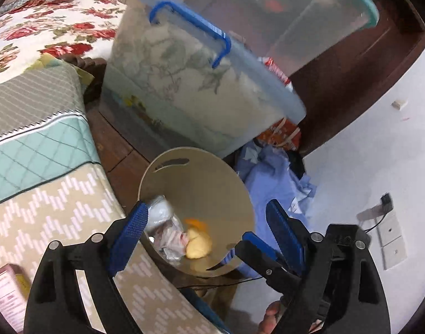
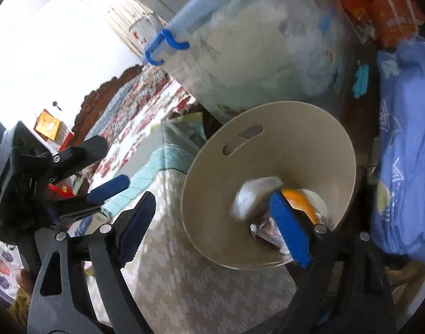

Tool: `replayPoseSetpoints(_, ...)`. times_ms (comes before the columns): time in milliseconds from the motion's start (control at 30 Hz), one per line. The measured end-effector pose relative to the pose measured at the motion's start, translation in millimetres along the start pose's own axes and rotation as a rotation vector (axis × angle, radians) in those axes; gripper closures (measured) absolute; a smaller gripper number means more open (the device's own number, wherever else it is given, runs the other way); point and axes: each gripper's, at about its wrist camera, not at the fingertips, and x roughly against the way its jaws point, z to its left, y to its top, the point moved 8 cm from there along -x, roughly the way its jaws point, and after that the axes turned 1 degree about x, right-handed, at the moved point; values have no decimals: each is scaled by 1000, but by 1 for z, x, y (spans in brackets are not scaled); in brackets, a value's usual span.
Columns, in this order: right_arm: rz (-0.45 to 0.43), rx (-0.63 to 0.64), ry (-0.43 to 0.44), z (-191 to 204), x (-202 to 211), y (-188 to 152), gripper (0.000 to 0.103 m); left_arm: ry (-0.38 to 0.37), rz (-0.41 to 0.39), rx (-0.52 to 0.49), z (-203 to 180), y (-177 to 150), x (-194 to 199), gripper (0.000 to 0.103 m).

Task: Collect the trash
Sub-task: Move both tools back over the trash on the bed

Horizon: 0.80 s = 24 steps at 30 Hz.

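A beige round trash bin (image 1: 201,183) stands on the floor beside the bed, and it shows in the right wrist view (image 2: 295,139) too. Inside lie a crumpled wrapper (image 1: 172,240), a yellow lump (image 1: 198,243), an orange piece (image 1: 195,222) and a pale blurred packet (image 2: 254,194). My left gripper (image 1: 209,231) is open and empty above the bin's mouth. My right gripper (image 2: 212,231) is open and empty over the bin's rim; its fingertip (image 1: 257,243) shows in the left wrist view.
A clear storage box (image 1: 201,89) with a blue handle stands behind the bin. Blue cloth (image 1: 270,178) lies on the floor to the right. The bed's quilted cover (image 1: 45,167) is at the left. A small box (image 1: 6,289) lies on the bed.
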Motion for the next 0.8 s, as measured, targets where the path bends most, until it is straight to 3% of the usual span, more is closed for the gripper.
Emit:
replayPoseSetpoints(167, -31, 13, 15, 16, 17, -1, 20, -32, -74, -10, -4, -3, 55, 20)
replayPoseSetpoints(300, -26, 31, 67, 39, 30, -9, 21, -28, -107, -45, 0, -26, 106, 20)
replayPoseSetpoints(500, 89, 112, 168, 98, 23, -38, 33, -23, -189, -75, 25, -64, 206, 21)
replayPoseSetpoints(600, 153, 158, 218, 131, 14, -59, 39, 30, -248, -70, 52, -83, 260, 21)
replayPoseSetpoints(700, 264, 153, 332, 174, -4, -88, 41, 102, -294, 3, 95, -100, 310, 21)
replayPoseSetpoints(800, 341, 202, 376, 215, -22, -120, 41, 153, -349, 76, 132, -115, 346, 22)
